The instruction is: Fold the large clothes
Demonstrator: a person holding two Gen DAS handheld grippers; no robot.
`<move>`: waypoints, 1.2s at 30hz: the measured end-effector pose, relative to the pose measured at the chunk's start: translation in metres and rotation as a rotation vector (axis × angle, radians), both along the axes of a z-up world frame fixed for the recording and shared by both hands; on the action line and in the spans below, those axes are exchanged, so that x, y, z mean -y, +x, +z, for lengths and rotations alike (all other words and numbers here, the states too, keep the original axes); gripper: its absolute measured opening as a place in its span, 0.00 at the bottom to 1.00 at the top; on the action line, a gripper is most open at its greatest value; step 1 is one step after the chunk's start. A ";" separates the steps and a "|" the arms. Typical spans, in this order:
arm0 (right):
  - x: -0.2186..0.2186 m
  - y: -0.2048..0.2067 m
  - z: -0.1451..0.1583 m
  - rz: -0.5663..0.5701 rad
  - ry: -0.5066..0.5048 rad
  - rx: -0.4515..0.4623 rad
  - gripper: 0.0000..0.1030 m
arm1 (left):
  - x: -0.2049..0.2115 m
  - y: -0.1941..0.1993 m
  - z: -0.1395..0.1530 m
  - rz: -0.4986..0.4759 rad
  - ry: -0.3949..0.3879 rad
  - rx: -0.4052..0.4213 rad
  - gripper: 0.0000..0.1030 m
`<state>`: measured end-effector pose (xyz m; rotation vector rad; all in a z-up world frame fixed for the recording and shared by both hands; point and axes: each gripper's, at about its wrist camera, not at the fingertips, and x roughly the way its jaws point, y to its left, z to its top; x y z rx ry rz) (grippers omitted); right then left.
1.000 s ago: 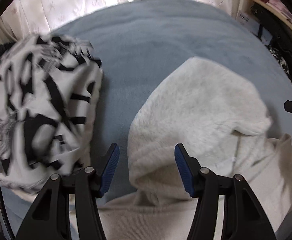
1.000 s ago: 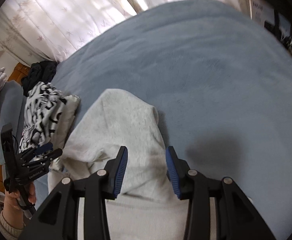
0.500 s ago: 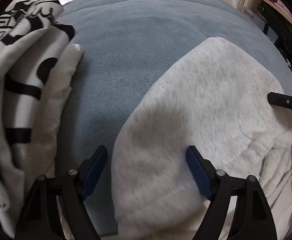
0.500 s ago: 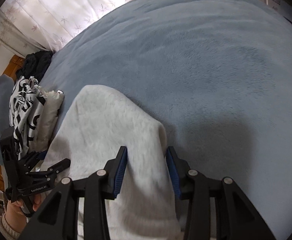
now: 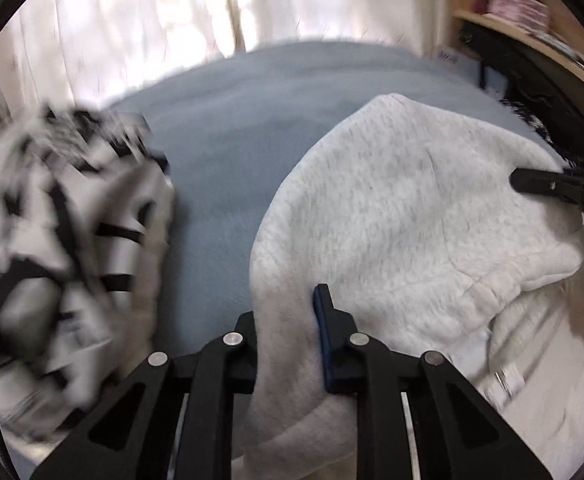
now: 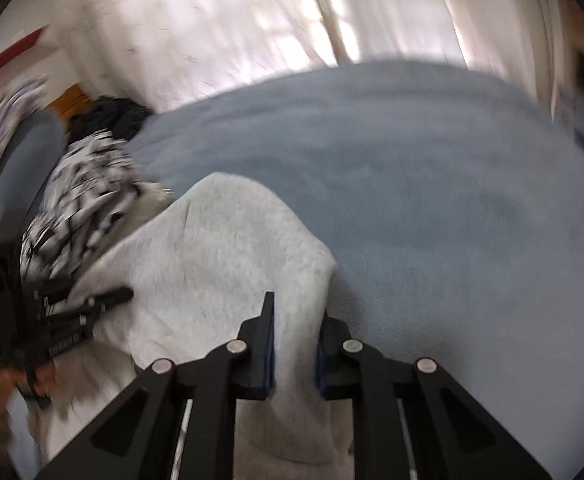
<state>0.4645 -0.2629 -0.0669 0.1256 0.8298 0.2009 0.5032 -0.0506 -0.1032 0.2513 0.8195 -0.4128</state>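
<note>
Pale grey fleece sweatshirt (image 5: 412,216) lies folded on a blue-grey plush blanket (image 5: 228,152) that covers the bed, and both grippers have hold of its near edge. In the left wrist view, the left gripper (image 5: 288,328) has a thick fold of the fleece bunched between its blue-padded fingers (image 5: 324,336); its jaws have just been closing and now pinch the cloth narrowly. The sweatshirt's ribbed hem and a small white label show to the right of that grip. In the right wrist view, the right gripper (image 6: 294,340) clamps the garment's right-hand edge in the same way, its jaws having just closed in on the fabric, which rises between the pads as a narrow ridge. Each gripper appears in the other's view, black fingers resting against the grey fleece at the far side. To the left of the sweatshirt, just beside it, sits a folded black-and-white patterned garment (image 5: 52,240), blurred. White sheer curtains (image 6: 252,20) hang behind the bed. A wooden shelf (image 5: 524,32) with blurred items stands at the upper right of the left view.
</note>
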 end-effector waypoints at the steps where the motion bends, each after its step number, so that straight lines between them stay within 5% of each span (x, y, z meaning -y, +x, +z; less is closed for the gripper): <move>1: -0.005 -0.015 0.008 0.022 -0.027 0.043 0.14 | -0.001 -0.019 0.009 -0.023 0.005 0.059 0.16; 8: -0.038 -0.141 0.030 0.103 -0.360 0.287 0.20 | -0.022 -0.143 0.027 -0.123 0.019 0.339 0.29; 12: -0.036 -0.192 0.008 0.067 -0.507 0.257 0.22 | -0.051 -0.188 0.004 -0.118 0.078 0.282 0.29; 20: -0.015 -0.227 0.007 0.009 -0.251 0.023 0.22 | -0.090 -0.229 -0.006 -0.059 -0.022 0.015 0.36; 22: -0.009 -0.229 0.008 -0.003 -0.145 -0.017 0.22 | -0.091 -0.225 0.005 -0.042 -0.089 -0.031 0.47; 29: -0.015 -0.193 0.009 -0.016 0.190 -0.095 0.22 | -0.067 -0.203 0.027 -0.082 -0.317 -0.143 0.47; 33: -0.035 -0.168 -0.004 0.047 0.278 -0.125 0.20 | -0.040 -0.181 0.020 -0.139 -0.386 -0.197 0.24; 36: -0.054 -0.144 -0.030 0.100 0.256 -0.215 0.08 | -0.020 -0.169 0.001 -0.176 -0.378 -0.263 0.22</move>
